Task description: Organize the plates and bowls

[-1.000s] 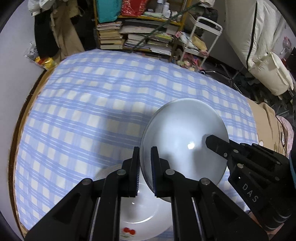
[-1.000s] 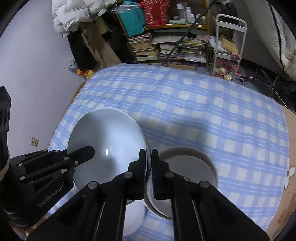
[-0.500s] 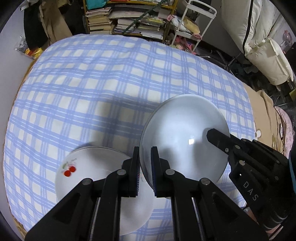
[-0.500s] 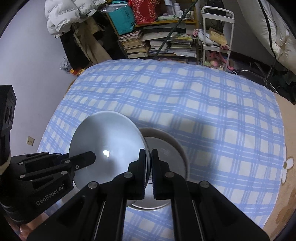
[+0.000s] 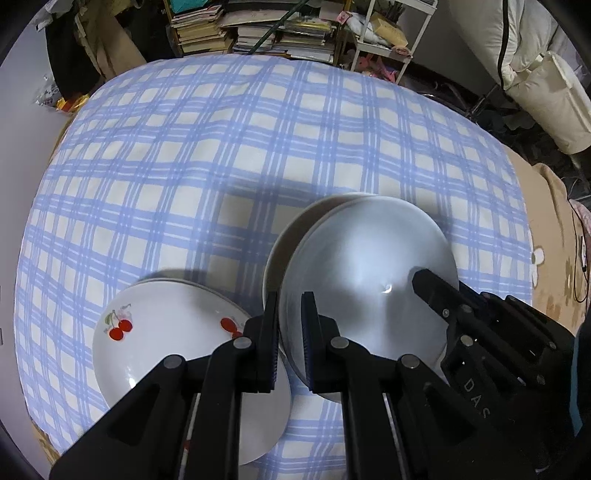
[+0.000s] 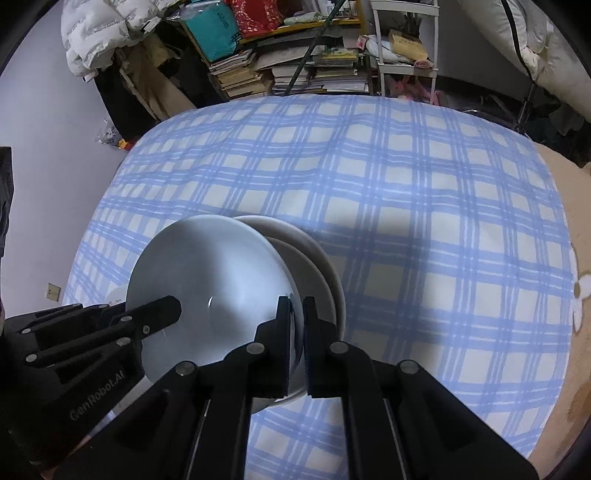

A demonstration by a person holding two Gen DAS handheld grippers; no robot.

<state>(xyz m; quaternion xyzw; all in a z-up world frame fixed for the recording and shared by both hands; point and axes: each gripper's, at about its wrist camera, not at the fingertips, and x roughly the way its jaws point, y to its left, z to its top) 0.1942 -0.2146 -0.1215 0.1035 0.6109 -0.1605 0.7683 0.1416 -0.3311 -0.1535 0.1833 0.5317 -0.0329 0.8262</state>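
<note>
Both grippers hold one white bowl by opposite rims. My left gripper is shut on its left rim; my right gripper is shut on its right rim. The bowl hangs just above a stack of white bowls, also seen behind it in the left wrist view. A stack of white plates with red cherries lies to the left on the blue checked cloth.
The round table's cloth stretches wide beyond the dishes. Book piles and a white trolley stand past the far edge. A tan cushion with white flower print borders the right side.
The held bowl has moved down and over the bowl stack. The cherry plates have come fully into the left wrist view.
</note>
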